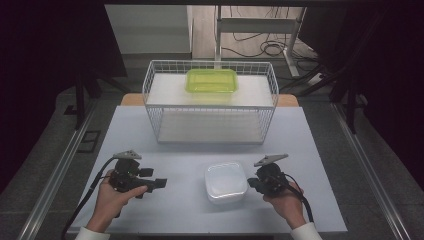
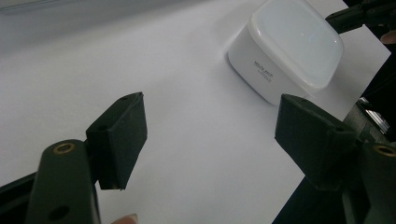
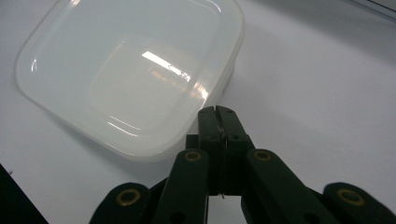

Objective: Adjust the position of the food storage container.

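White bench (image 1: pixel 165 200) carries everything, and I stand at its near edge with one hand-held gripper in each hand. At the far side a wire basket (image 1: pixel 210 102) stands with its open top to me, so I can put a thing in from above; a green box (image 1: pixel 212 80) lies inside at the back, on the upper white shelf, which leaves the front part free.

The white box (image 1: pixel 226 182) with its lid on sits on the bench at the near side, between my two hands and well apart from the basket. I judge that it is placed there so both hands can come to it from the sides.

My left hand-held gripper (image 1: pixel 159 183) rests low over the bench, jaws wide with nothing between them, and points toward the white box (image 2: pixel 286 49), ready to take one wall.

My right hand-held gripper (image 3: pixel 218 114) is closed, the two jaws pressed together and holding nothing. Its tip is just beside the rim of the white box (image 3: pixel 126 74); I cannot tell if it touches. I think closed jaws serve here to push or steady the box.
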### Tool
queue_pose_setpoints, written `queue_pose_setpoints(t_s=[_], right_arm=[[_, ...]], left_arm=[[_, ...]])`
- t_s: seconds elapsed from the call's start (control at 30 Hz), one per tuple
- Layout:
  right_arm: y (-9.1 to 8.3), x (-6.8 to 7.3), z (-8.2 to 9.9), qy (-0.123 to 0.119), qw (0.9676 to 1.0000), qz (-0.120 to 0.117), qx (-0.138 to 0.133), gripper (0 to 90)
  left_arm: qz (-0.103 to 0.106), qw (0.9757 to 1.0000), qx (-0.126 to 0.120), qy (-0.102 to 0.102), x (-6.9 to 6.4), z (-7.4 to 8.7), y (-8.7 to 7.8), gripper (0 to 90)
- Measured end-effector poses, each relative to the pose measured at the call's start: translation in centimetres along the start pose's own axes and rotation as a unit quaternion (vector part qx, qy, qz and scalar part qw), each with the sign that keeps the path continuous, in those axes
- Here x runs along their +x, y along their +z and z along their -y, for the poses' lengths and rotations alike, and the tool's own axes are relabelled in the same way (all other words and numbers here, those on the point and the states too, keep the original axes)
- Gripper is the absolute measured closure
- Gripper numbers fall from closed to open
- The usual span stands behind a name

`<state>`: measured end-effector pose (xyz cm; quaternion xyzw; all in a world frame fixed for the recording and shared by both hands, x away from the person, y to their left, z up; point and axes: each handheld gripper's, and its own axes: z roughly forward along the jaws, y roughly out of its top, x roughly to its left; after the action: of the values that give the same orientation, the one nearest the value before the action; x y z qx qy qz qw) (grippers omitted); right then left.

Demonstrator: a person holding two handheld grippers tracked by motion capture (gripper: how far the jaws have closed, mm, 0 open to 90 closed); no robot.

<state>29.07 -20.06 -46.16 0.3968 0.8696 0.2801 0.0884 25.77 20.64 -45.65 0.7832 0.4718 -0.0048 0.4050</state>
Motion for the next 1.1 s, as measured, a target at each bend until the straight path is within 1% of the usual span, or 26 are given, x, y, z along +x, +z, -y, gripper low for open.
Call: queue_pose_setpoints(t_s=[0.1, 0.23, 0.53, 0.6, 0.67, 0.77, 0.83, 0.9, 0.97, 1.0, 1.03, 1.07, 1.1], right_arm=[[0.2, 0.6, -0.1, -0.003, 1.0000, -0.004, 0.001, 88.7], [0.6, 1.4, -0.2, -0.009, 0.9998, -0.018, 0.000, 88.7], [2.0, 3.4, -1.2, -0.028, 0.9992, -0.027, -0.002, 88.6], [2.2, 3.5, -1.3, -0.029, 0.9993, -0.025, -0.003, 88.5], [2.0, 3.4, -1.2, -0.025, 0.9993, -0.025, -0.008, 88.5], [1.5, 3.1, -1.2, -0.019, 0.9994, -0.020, -0.021, 88.4], [1.0, 2.7, -1.1, -0.015, 0.9992, -0.018, -0.031, 87.7], [0.5, 2.2, -0.9, -0.002, 0.9987, -0.013, -0.049, 83.3], [0.0, 1.5, -0.8, 0.014, 0.9976, -0.010, -0.068, 72.4], [-0.2, 1.1, -0.7, 0.029, 0.9965, -0.013, -0.077, 65.6], [-0.5, 0.7, -0.6, 0.045, 0.9949, -0.025, -0.087, 62.2], [-0.7, 0.4, -0.5, 0.052, 0.9935, -0.034, -0.096, 59.0], [-1.0, 0.1, -0.5, 0.059, 0.9924, -0.035, -0.103, 55.9]], left_arm=[[0.000, 1.0000, 0.002, 0.000, 0.0, 0.0, 0.1, 24.7], [0.000, 1.0000, 0.004, 0.000, 0.0, 0.0, 0.2, 24.7], [0.001, 1.0000, 0.009, 0.002, -0.1, 0.1, 0.5, 24.7], [0.000, 1.0000, 0.008, 0.001, -0.1, 0.1, 0.4, 24.6], [0.000, 1.0000, 0.005, -0.001, -0.1, 0.1, 0.3, 24.4], [0.000, 1.0000, 0.001, -0.002, -0.1, 0.1, 0.2, 24.2], [-0.005, 1.0000, -0.006, -0.004, -0.2, 0.1, 0.1, 24.5], [-0.008, 0.9998, -0.018, -0.009, -0.3, 0.1, 0.1, 26.2], [-0.002, 0.9997, -0.023, -0.012, -0.4, 0.1, 0.2, 26.6], [-0.001, 0.9996, -0.025, -0.014, -0.5, 0.1, 0.2, 27.0], [-0.002, 0.9995, -0.027, -0.015, -0.5, 0.1, 0.3, 27.3], [-0.001, 0.9995, -0.027, -0.016, -0.5, 0.1, 0.3, 27.3], [0.000, 0.9995, -0.027, -0.016, -0.5, 0.1, 0.3, 27.3]])
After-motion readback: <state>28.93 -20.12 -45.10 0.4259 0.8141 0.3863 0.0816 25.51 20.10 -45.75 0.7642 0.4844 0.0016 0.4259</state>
